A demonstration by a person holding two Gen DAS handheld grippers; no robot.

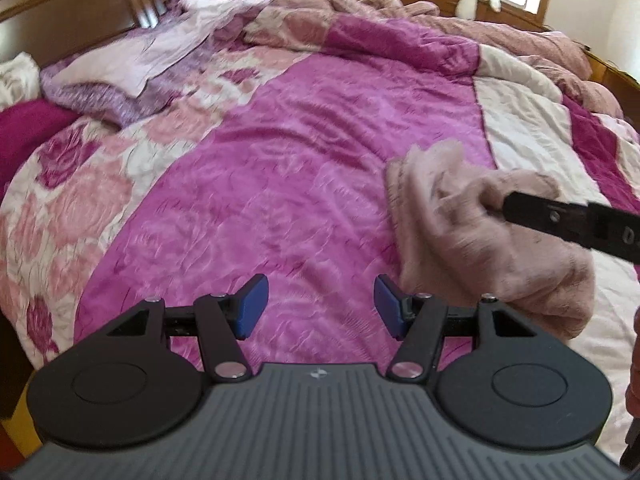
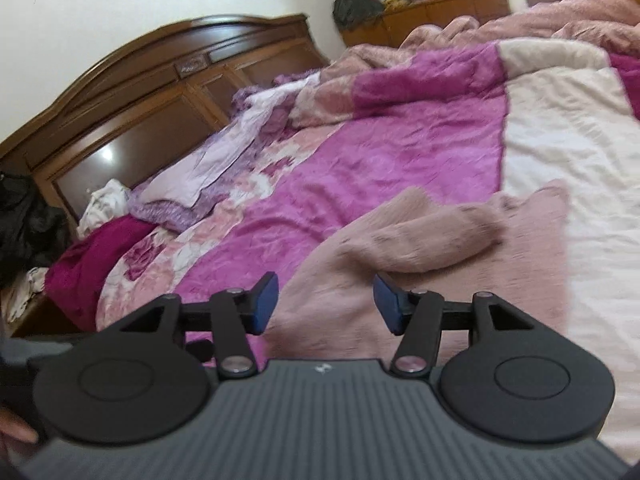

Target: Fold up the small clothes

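Left claw (image 1: 320, 307): my jaws stand wide apart with nothing between them; I hover low over the magenta quilt (image 1: 280, 168), just beside the garment's near edge.
Right claw (image 2: 325, 304): in my own right view the jaws stand apart with pink cloth lying under the gap, not pinched. In the left view a black finger of this claw (image 1: 560, 216) reaches into a raised bunch of the cloth; I cannot tell from there whether anything is caught.
Garment (image 1: 480, 232): a small, dusty-pink, fuzzy piece, lying on the quilt toward the right side of the bed, partly over the cream panel (image 2: 580, 160).
Garment shape: crumpled, not flat. One thick roll (image 2: 424, 236) lies across a flatter layer; edges are uneven. The pile looks soft and thick, so I judge it will bunch rather than crease sharply.
Step in hand, as I judge it: spreading or lifting the piece before the first fold.
Method: I take one layer only at an edge, close fully on it, and pull outward low over the quilt.
Caution: I keep the quilt itself out of the jaws.
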